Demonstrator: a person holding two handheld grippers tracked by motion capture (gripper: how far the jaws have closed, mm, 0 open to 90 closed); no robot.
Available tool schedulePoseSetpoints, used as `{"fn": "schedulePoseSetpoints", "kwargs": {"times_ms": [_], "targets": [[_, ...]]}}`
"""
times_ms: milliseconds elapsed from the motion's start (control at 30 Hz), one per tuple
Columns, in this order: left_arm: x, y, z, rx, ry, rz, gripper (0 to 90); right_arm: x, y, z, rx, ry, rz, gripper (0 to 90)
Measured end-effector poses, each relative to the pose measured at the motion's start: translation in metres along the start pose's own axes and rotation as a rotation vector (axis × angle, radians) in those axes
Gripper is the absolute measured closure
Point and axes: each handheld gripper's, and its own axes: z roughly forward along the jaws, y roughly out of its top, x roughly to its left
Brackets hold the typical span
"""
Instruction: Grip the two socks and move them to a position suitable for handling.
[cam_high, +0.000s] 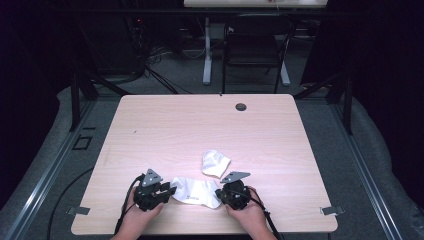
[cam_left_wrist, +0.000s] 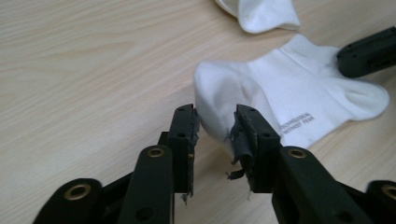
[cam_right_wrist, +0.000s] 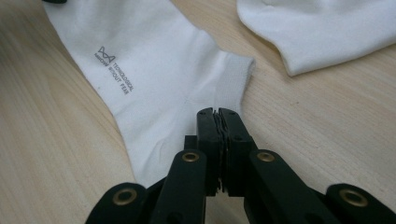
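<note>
Left claw: its jaws stand apart around the toe end of the flat sock; the pads do not press on the cloth, so nothing is held on this side.
Flat sock: it lies stretched on the counter near the front edge, between the two claws, with small grey print on it.
Second sock: it lies folded on the counter just behind the flat sock, apart from both claws.
Right claw: its jaws are together, and they seem to pinch the cuff edge of the flat sock; how much cloth is caught between them cannot be told.
Risk on the left: if the left claw closes too high, it may catch only a fold, and the toe will slip out when it lifts.
Risk on the right: the grip looks thin, so a pull from the left side may drag the cuff free.
Risk behind: a wide sweep may push the second sock away.
</note>
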Motion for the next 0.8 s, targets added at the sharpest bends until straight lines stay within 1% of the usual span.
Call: {"fn": "schedulePoseSetpoints", "kwargs": {"times_ms": [67,133,167,200,233,267,300,333,367,400,433,467,500,533,600,633,667,700,767,800], "targets": [[0.005,0.001,-0.004,-0.029,0.008,-0.018,64.7,-0.001,0.000,0.000,-0.001,0.004,0.006,88.2],[0.007,0.003,-0.007,-0.055,0.008,-0.025,63.8,-0.002,0.000,-0.001,0.002,0.010,0.011,88.1],[0.007,0.003,-0.007,-0.055,0.008,-0.025,63.5,-0.002,0.000,-0.001,0.002,0.010,0.011,88.1],[0.007,0.005,-0.008,-0.069,-0.004,-0.024,63.4,-0.003,0.000,-0.001,0.009,0.009,0.013,87.6],[0.005,0.006,-0.005,-0.074,-0.025,-0.001,63.1,-0.003,0.000,-0.002,0.010,0.003,0.007,87.2],[0.004,0.006,-0.002,-0.069,-0.029,0.017,62.8,-0.003,0.000,-0.002,0.006,-0.001,0.014,86.6],[0.004,0.006,-0.002,-0.069,-0.029,0.017,62.8,-0.003,0.001,-0.003,0.005,-0.007,0.012,86.2],[0.001,0.006,0.006,-0.046,-0.034,0.042,62.8,-0.003,0.001,-0.004,-0.011,-0.005,0.013,85.9],[0.001,0.006,0.006,-0.046,-0.034,0.042,62.8,-0.003,0.002,-0.006,-0.024,-0.008,0.018,85.6],[0.000,0.005,0.010,-0.043,-0.033,0.045,62.8,-0.003,0.002,-0.006,-0.024,-0.008,0.018,85.6],[-0.001,0.005,0.014,-0.029,-0.028,0.049,62.8,-0.003,0.003,-0.007,-0.053,-0.011,0.017,84.3],[-0.002,0.004,0.020,-0.016,-0.028,0.053,62.8,-0.002,0.004,-0.007,-0.061,-0.008,0.011,82.8],[-0.002,0.004,0.020,-0.016,-0.028,0.053,62.8,-0.002,0.004,-0.007,-0.061,-0.008,0.011,82.8],[-0.002,0.003,0.023,-0.006,-0.028,0.058,62.8,-0.002,0.004,-0.006,-0.077,-0.002,0.002,81.7],[-0.002,0.001,0.027,0.011,-0.031,0.060,62.5,-0.001,0.004,-0.003,-0.074,0.006,-0.019,80.0],[-0.002,-0.001,0.029,0.022,-0.031,0.056,62.4,0.000,0.004,-0.001,-0.066,0.003,-0.023,79.8],[-0.001,-0.002,0.030,0.027,-0.032,0.061,62.4,0.000,0.003,0.001,-0.056,-0.003,-0.030,79.8],[-0.002,-0.003,0.030,0.031,-0.036,0.057,62.4,-0.001,0.003,0.002,-0.050,-0.003,-0.031,79.8],[-0.002,-0.004,0.031,0.037,-0.039,0.066,62.0,-0.002,0.003,0.003,-0.044,-0.001,-0.022,79.5],[-0.002,-0.005,0.031,0.033,-0.043,0.064,61.8,-0.003,0.003,0.003,-0.039,0.010,-0.015,78.4]]}}
